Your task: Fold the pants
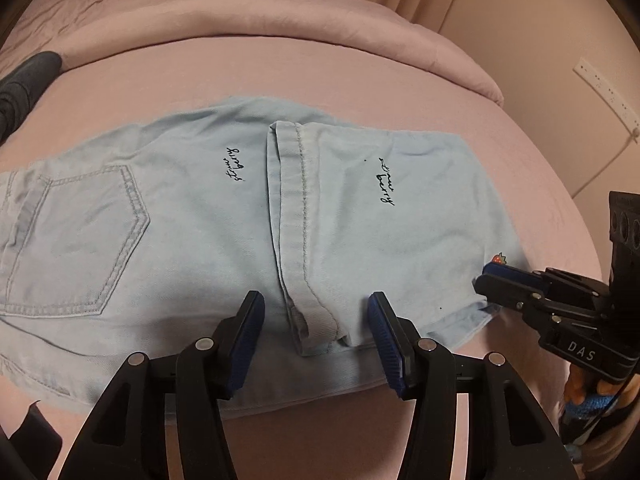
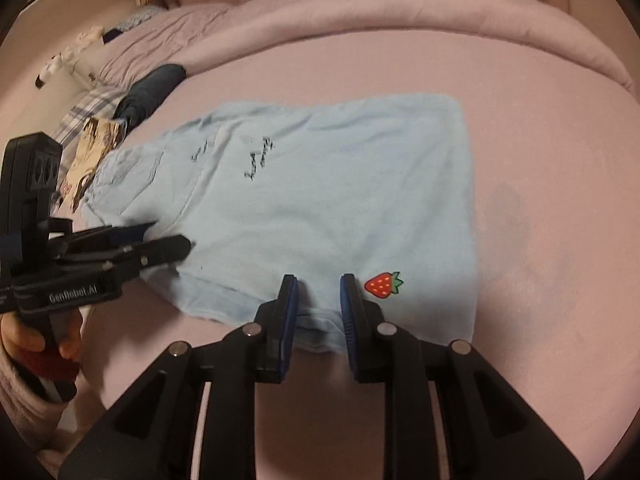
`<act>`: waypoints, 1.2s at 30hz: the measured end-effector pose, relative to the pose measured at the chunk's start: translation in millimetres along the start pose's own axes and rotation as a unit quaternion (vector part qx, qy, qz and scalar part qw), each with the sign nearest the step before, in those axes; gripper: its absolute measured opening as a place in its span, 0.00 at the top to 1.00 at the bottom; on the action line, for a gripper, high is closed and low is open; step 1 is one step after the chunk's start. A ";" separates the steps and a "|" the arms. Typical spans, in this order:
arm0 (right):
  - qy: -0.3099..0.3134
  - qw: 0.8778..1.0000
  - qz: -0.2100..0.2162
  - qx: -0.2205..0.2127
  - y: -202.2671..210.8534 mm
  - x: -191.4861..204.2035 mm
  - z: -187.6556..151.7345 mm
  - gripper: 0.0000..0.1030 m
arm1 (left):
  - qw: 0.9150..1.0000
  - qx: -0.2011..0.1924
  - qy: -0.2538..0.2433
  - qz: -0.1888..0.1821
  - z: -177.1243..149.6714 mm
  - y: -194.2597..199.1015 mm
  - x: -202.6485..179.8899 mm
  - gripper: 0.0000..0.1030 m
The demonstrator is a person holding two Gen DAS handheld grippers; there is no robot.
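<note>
Light blue denim pants (image 1: 200, 220) lie folded on a pink bed, with a back pocket at the left, black script print and a hem cuff (image 1: 296, 220) across the middle. My left gripper (image 1: 316, 300) is open, its fingers on either side of the cuff's near end. My right gripper (image 2: 319, 284) is open over the near edge of the pants (image 2: 320, 184), just left of a strawberry patch (image 2: 383, 284). It also shows in the left wrist view (image 1: 486, 276) at the pants' right corner. The left gripper shows in the right wrist view (image 2: 172, 240).
The pink bed sheet (image 1: 280, 72) surrounds the pants, with a rolled pink duvet (image 2: 400, 28) behind. A dark folded garment (image 2: 152, 92), a plaid cloth (image 2: 88, 108) and printed items (image 2: 92, 148) lie at the far left. A wall (image 1: 560, 40) stands at the right.
</note>
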State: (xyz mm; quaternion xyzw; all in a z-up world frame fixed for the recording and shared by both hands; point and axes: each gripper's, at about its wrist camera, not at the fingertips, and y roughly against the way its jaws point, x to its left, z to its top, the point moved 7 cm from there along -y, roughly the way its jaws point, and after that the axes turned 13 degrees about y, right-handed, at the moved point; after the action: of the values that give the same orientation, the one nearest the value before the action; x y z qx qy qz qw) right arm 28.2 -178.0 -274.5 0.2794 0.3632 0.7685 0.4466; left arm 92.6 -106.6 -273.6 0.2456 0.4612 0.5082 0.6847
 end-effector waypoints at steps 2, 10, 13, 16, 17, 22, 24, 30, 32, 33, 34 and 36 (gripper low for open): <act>-0.012 1.000 0.001 0.002 4.0 -1.4 0.5 0.78 | 1.000 -0.003 0.014 -0.014 -2.2 3.4 4.4 0.48; -0.011 1.000 0.015 -0.012 27.2 17.4 6.7 0.59 | 0.994 -0.024 0.082 -0.067 -3.0 36.0 30.4 0.43; -0.004 0.999 0.031 -0.010 22.7 32.3 13.7 0.58 | 0.985 -0.044 0.132 -0.103 -4.0 58.4 50.8 0.31; 0.011 0.999 0.051 -0.014 17.7 49.4 25.9 0.58 | 0.978 -0.063 0.165 -0.111 -6.0 77.8 70.2 0.31; 0.016 0.998 0.056 -0.016 16.8 53.3 28.8 0.58 | 0.975 -0.073 0.175 -0.113 -5.4 85.6 76.4 0.31; 0.062 0.996 0.066 -0.019 -0.6 81.8 53.0 0.58 | 0.963 -0.107 0.229 -0.094 -10.7 117.2 123.3 0.31; 0.068 0.995 0.073 -0.025 -6.6 88.8 60.4 0.58 | 0.953 -0.112 0.265 -0.094 -16.5 124.9 146.5 0.31; 0.089 0.993 0.078 0.021 -55.3 111.0 51.5 0.57 | 0.925 -0.114 0.350 -0.094 -30.8 133.9 194.9 0.31; 0.132 0.990 0.052 0.001 -54.9 118.8 49.2 0.55 | 0.915 -0.113 0.373 -0.099 -31.8 130.6 199.1 0.31; 0.139 0.989 0.047 0.003 -54.3 120.0 48.8 0.55 | 0.911 -0.113 0.384 -0.099 -31.7 129.9 203.1 0.31; 0.144 0.988 0.045 0.006 -53.0 120.4 49.6 0.55 | 0.906 -0.112 0.395 -0.098 -30.9 128.0 207.3 0.31; 0.137 0.989 0.049 0.019 -49.0 119.0 52.1 0.55 | 0.900 -0.108 0.410 -0.102 -29.3 123.1 207.6 0.31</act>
State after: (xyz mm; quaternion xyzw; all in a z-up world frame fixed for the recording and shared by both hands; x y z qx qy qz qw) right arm 38.2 -39.5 -271.4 0.1973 0.4218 0.8135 0.3485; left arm 21.1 125.6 -267.2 -0.1082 0.6654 0.5384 0.5057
